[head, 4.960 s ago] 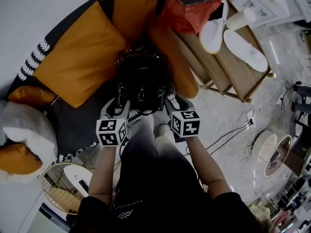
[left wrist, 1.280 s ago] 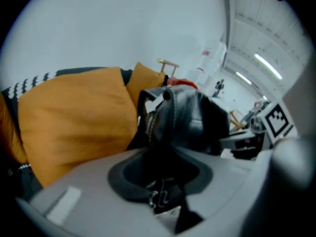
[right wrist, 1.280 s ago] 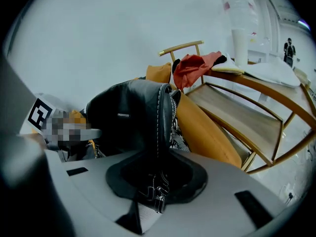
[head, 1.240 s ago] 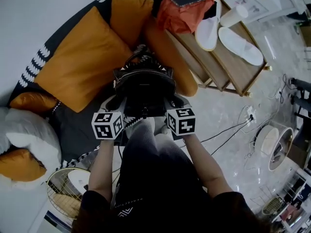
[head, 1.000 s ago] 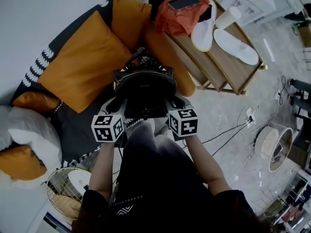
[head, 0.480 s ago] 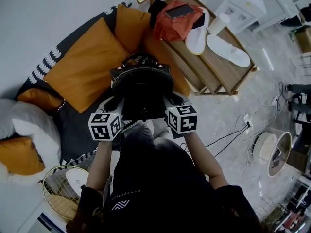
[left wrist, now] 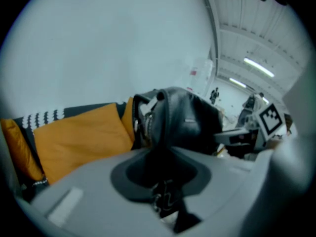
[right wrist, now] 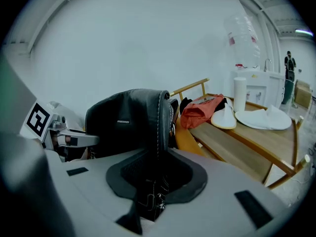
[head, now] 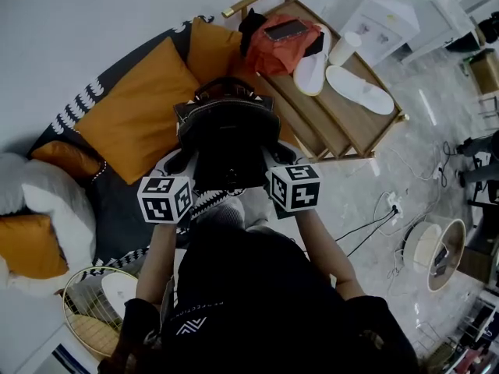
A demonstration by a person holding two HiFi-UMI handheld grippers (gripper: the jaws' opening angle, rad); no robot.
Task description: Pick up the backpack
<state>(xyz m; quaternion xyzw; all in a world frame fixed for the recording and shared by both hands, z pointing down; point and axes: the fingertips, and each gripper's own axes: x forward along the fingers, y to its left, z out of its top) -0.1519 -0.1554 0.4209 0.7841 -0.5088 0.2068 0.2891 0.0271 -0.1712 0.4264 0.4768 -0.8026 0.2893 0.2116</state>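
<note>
L gripper (just tightened), R gripper clamp backpack.

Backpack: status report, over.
Left gripper shut on backpack, jaws just been closing on it; right gripper shut on its other side. Backpack upright between both, seemingly clear of sofa. Orange cushion behind, wooden bench right; nothing blocking.

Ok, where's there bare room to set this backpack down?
Free for the backpack: the dark seat between the big orange cushion and the white pillow, and the near end of the wooden bench, this side of the slippers. Crowded: its far end, with red cloth, phone and cup.
</note>
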